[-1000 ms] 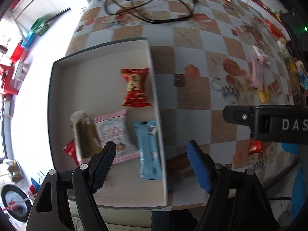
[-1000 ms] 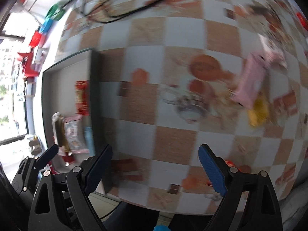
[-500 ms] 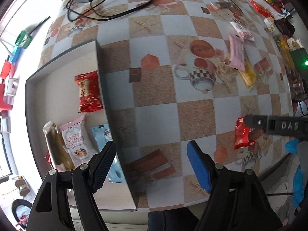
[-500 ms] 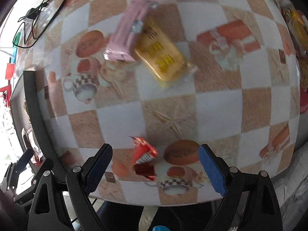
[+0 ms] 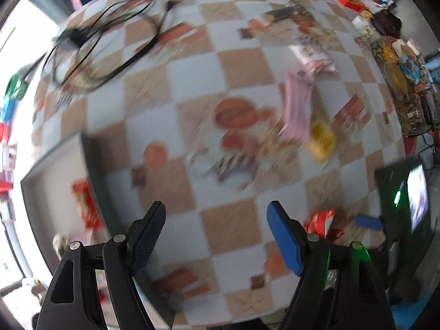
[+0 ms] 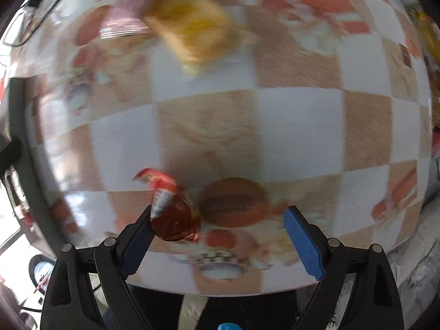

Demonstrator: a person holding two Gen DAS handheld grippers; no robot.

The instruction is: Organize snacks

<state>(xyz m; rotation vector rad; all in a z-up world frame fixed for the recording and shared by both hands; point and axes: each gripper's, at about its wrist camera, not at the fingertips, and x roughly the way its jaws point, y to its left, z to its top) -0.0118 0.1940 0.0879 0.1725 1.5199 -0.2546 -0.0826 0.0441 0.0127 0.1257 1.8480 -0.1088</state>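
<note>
A small red snack packet (image 6: 172, 209) lies on the checkered table just ahead of my right gripper (image 6: 218, 236), close to its left finger. That gripper is open and empty. The same packet shows in the left wrist view (image 5: 320, 222) to the right of my left gripper (image 5: 217, 236), which is open and empty over the table. The grey tray (image 5: 89, 162) sits at the left with a red snack (image 5: 85, 206) inside. A pink packet (image 5: 298, 112) and a yellow packet (image 5: 321, 140) lie further out; the yellow packet (image 6: 189, 22) is blurred in the right wrist view.
A coil of black cable (image 5: 104, 46) lies at the table's far left. More snack packets (image 5: 396, 63) are piled along the right edge. A dark device with a lit screen (image 5: 409, 200) stands at the right. The table's front edge runs just under both grippers.
Both views are blurred by motion. My left gripper has swung right, away from the tray. My right gripper has moved closer to the small red packet, which now sits by its left finger.
</note>
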